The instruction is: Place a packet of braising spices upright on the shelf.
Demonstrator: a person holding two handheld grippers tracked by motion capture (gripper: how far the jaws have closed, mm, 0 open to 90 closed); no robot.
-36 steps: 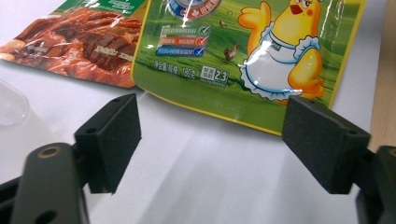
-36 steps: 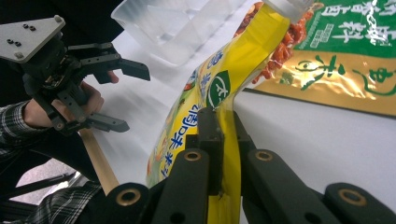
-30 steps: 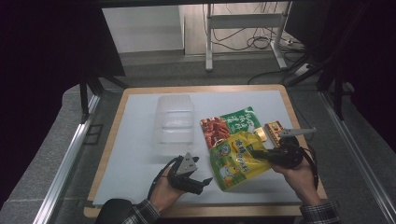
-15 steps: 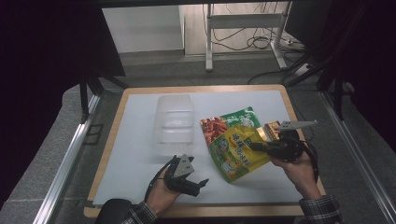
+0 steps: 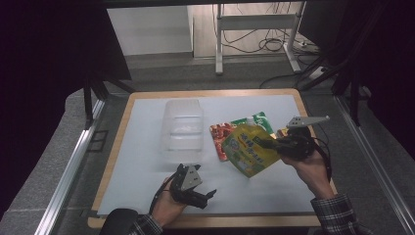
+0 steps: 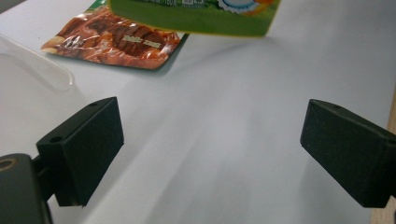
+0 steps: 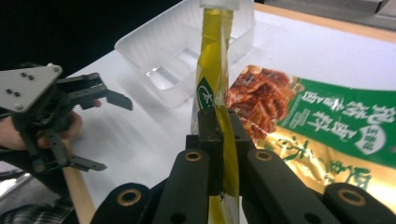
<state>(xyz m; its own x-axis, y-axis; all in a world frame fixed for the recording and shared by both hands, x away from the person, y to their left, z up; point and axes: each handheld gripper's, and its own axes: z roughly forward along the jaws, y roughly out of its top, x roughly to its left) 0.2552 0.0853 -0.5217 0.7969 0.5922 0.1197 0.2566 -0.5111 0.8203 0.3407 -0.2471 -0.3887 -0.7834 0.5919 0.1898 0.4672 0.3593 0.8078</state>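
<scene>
My right gripper [image 5: 268,144] is shut on the edge of a yellow-green spouted pouch [image 5: 246,149] and holds it in the air above the white board. In the right gripper view the pouch [image 7: 215,88] stands edge-on between the jaws of that gripper [image 7: 219,140], white cap at the top. My left gripper [image 5: 207,198] rests low near the front edge. In the left gripper view the left gripper [image 6: 215,154] has its pads [image 6: 88,144] wide apart with nothing between them; its jaws have just been opening. The pouch's bottom [image 6: 196,16] hangs ahead of it.
A clear plastic tub [image 5: 182,129] stands left of centre on the white board [image 5: 147,161]. A red and green snack packet [image 5: 226,131] lies flat under the pouch, with a gold packet [image 7: 327,170] beside it. The board has a wooden rim [image 5: 205,94].
The right gripper has lifted the yellow-green pouch off the board and tipped it more upright. The left gripper has stayed in place, its jaws a little wider.
</scene>
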